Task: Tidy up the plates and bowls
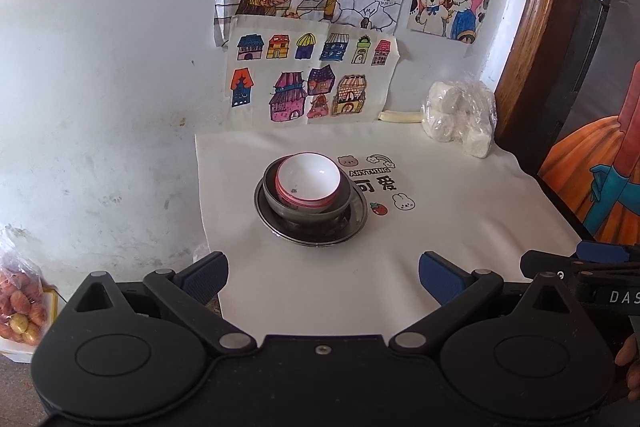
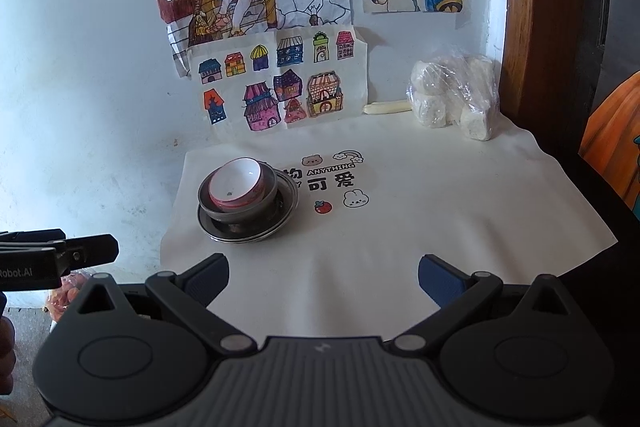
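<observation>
A white bowl with a pink rim (image 1: 308,183) sits tilted inside a dark grey bowl (image 1: 340,206), which stands on a metal plate (image 1: 360,217) on the cream cloth. The same stack shows in the right wrist view: white bowl (image 2: 236,187), grey bowl (image 2: 269,203), plate (image 2: 289,195). My left gripper (image 1: 323,277) is open and empty, well in front of the stack. My right gripper (image 2: 323,277) is open and empty, in front and to the right of it.
The cream cloth (image 1: 440,227) with cartoon prints covers the table. A plastic bag of white buns (image 1: 460,117) sits at the back right by a wooden frame (image 1: 536,27). Drawings hang on the wall (image 1: 312,75). A bag of orange snacks (image 1: 20,299) lies low left.
</observation>
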Demonstrator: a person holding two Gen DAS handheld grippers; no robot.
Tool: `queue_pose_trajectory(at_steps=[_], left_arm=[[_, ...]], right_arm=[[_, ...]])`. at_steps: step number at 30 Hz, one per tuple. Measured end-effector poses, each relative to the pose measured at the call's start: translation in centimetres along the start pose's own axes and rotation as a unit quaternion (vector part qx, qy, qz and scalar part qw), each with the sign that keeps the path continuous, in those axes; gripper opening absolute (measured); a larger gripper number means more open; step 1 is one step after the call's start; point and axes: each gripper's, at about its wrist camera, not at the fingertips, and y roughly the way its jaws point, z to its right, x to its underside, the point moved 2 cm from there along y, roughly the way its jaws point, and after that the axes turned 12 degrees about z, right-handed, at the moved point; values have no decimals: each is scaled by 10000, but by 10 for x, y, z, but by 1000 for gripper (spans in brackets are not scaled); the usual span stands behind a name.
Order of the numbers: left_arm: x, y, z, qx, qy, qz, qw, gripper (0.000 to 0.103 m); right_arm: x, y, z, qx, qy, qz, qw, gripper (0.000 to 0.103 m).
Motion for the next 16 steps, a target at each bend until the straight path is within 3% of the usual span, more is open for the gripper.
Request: queue_pose_trajectory(at_steps=[16], left_arm=[[-1,16,-2,59,11,-125,9999,102]], right_arm=[[-6,16,5,29,9,-17,10000,103]])
